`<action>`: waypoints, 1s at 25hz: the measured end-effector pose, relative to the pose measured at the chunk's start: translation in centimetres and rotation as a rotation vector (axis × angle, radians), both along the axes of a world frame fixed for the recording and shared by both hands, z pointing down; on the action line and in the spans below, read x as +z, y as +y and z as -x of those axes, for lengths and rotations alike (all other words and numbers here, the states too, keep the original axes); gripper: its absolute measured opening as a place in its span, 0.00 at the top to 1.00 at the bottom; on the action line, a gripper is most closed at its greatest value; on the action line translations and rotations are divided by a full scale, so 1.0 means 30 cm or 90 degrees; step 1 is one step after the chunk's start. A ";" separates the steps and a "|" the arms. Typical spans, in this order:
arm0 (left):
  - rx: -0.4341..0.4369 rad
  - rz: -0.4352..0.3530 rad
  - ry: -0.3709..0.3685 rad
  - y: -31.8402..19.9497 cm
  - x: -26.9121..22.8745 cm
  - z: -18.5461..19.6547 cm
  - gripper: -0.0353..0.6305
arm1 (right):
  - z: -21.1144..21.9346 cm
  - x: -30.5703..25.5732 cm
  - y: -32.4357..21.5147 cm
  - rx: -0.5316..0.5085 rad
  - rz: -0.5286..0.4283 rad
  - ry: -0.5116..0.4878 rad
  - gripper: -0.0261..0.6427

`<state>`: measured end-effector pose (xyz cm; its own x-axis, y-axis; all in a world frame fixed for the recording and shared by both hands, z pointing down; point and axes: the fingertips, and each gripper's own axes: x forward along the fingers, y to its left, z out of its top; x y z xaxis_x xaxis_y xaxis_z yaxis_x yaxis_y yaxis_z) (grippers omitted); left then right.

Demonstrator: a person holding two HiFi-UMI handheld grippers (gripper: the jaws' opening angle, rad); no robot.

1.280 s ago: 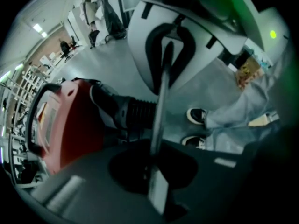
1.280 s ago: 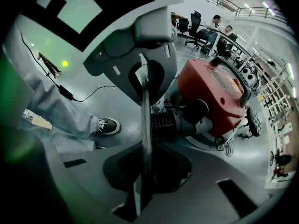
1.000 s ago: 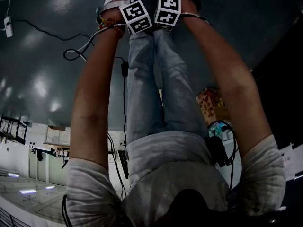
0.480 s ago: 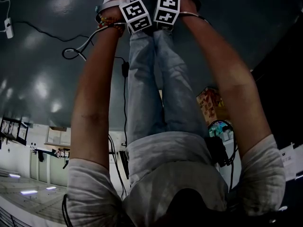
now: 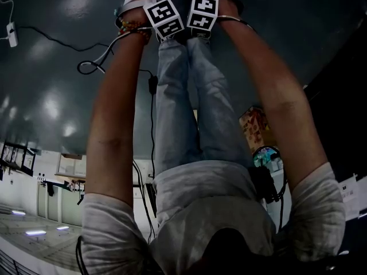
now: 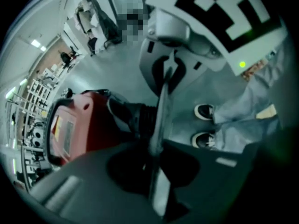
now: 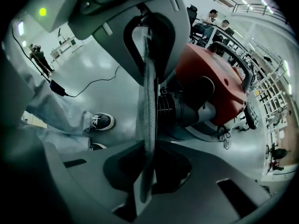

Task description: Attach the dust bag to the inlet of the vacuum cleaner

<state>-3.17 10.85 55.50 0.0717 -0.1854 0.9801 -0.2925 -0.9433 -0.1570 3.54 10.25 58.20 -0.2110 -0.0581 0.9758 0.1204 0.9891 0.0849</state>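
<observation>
The dust bag (image 7: pixel 148 101) shows edge-on as a thin grey sheet stretched between my two grippers. My left gripper (image 6: pixel 152 171) is shut on one end of the dust bag (image 6: pixel 161 111), and my right gripper (image 7: pixel 145 171) is shut on the other. Just behind the bag lies the red vacuum cleaner (image 7: pixel 212 85) on the floor, its black ribbed inlet (image 7: pixel 180 108) close to the sheet. The left gripper view has the vacuum cleaner (image 6: pixel 74 125) and inlet (image 6: pixel 135 118) left of the bag. In the head view only the two marker cubes (image 5: pixel 166 19) (image 5: pixel 202 11) show, low between the person's arms.
The person's legs (image 5: pixel 189 96) and shoes (image 7: pixel 100 121) stand right by the bag. A black cable (image 5: pixel 92 65) loops across the grey floor. A printed box (image 5: pixel 253 128) sits to the right. Desks with seated people (image 7: pixel 212 17) line the far side.
</observation>
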 end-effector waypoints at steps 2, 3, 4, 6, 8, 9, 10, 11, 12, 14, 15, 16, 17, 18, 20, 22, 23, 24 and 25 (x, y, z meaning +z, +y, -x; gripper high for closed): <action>-0.002 0.014 -0.003 0.016 0.026 0.008 0.91 | 0.006 -0.019 -0.003 -0.017 -0.016 0.003 0.92; -0.008 0.020 -0.004 0.026 0.042 0.013 0.92 | 0.013 -0.024 -0.011 -0.026 -0.022 0.004 0.92; -0.017 0.025 -0.003 0.033 0.055 0.018 0.92 | 0.019 -0.024 -0.023 -0.032 -0.025 0.004 0.92; -0.035 0.030 0.001 0.031 0.061 0.022 0.92 | 0.029 -0.010 -0.045 -0.033 -0.021 0.004 0.92; -0.032 0.026 0.003 0.020 0.042 0.017 0.92 | 0.025 0.007 -0.044 -0.020 -0.010 0.004 0.92; -0.026 0.023 0.004 0.013 0.032 0.014 0.92 | 0.020 0.012 -0.037 -0.011 -0.006 0.004 0.92; -0.021 0.022 0.005 0.006 0.026 0.014 0.92 | 0.017 0.013 -0.029 -0.006 -0.005 0.003 0.92; -0.016 0.024 0.004 0.003 0.025 0.017 0.92 | 0.018 0.008 -0.025 -0.005 -0.008 0.002 0.93; -0.014 0.029 0.003 0.002 0.030 0.022 0.92 | 0.022 -0.001 -0.025 -0.008 -0.014 0.002 0.93; -0.020 0.044 0.000 0.012 0.048 0.031 0.93 | 0.033 -0.025 -0.037 -0.022 -0.027 0.001 0.93; -0.025 0.051 -0.002 0.019 0.057 0.033 0.93 | 0.037 -0.031 -0.042 -0.029 -0.029 0.001 0.93; -0.027 0.056 -0.003 0.025 0.061 0.033 0.93 | 0.040 -0.030 -0.045 -0.033 -0.027 0.001 0.93; -0.027 0.058 -0.005 0.027 0.059 0.031 0.93 | 0.040 -0.020 -0.047 -0.031 -0.021 0.000 0.93; -0.023 0.057 -0.008 0.025 0.052 0.028 0.93 | 0.039 -0.006 -0.047 -0.025 -0.013 -0.001 0.93; -0.007 0.053 -0.011 0.018 0.033 0.021 0.93 | 0.033 0.016 -0.043 -0.012 -0.002 -0.001 0.93; 0.001 0.051 -0.011 0.006 0.031 0.021 0.92 | 0.031 0.008 -0.039 -0.011 -0.008 0.000 0.93; -0.005 0.053 -0.011 0.001 0.041 0.025 0.93 | 0.029 -0.006 -0.036 -0.020 -0.016 0.002 0.93; -0.015 0.057 -0.010 -0.002 0.056 0.027 0.93 | 0.025 -0.019 -0.031 -0.029 -0.022 0.002 0.93; -0.026 0.063 -0.011 -0.002 0.070 0.025 0.93 | 0.019 -0.027 -0.028 -0.033 -0.026 0.001 0.93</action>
<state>-3.93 10.79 57.60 0.0496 -0.0904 0.9947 -0.3287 -0.9419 -0.0692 2.97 9.42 57.38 -0.2138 -0.0868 0.9730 0.1711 0.9773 0.1247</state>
